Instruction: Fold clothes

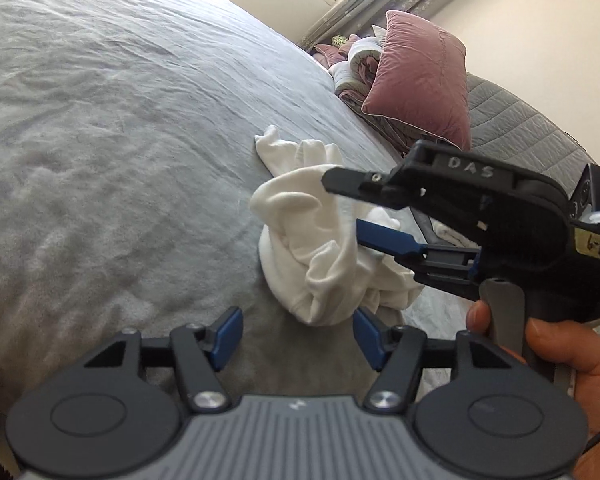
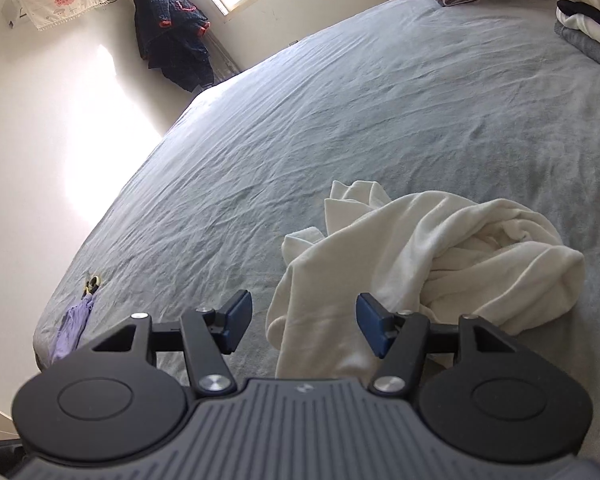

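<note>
A crumpled white garment (image 1: 316,252) lies in a heap on the grey bed sheet (image 1: 120,160). My left gripper (image 1: 298,334) is open and empty just in front of the heap. My right gripper (image 1: 342,208) reaches in from the right over the heap, its fingers apart above and below a fold, holding nothing. In the right wrist view the same white garment (image 2: 420,256) lies just ahead of my open right gripper (image 2: 304,326), partly between the fingers.
A pink pillow (image 1: 420,80) and rolled bedding (image 1: 356,68) lie at the bed's head. A stack of folded clothes (image 2: 588,12) sits at the far right. A small purple garment (image 2: 74,326) lies near the bed's left edge. A dark jacket (image 2: 172,36) hangs on the wall.
</note>
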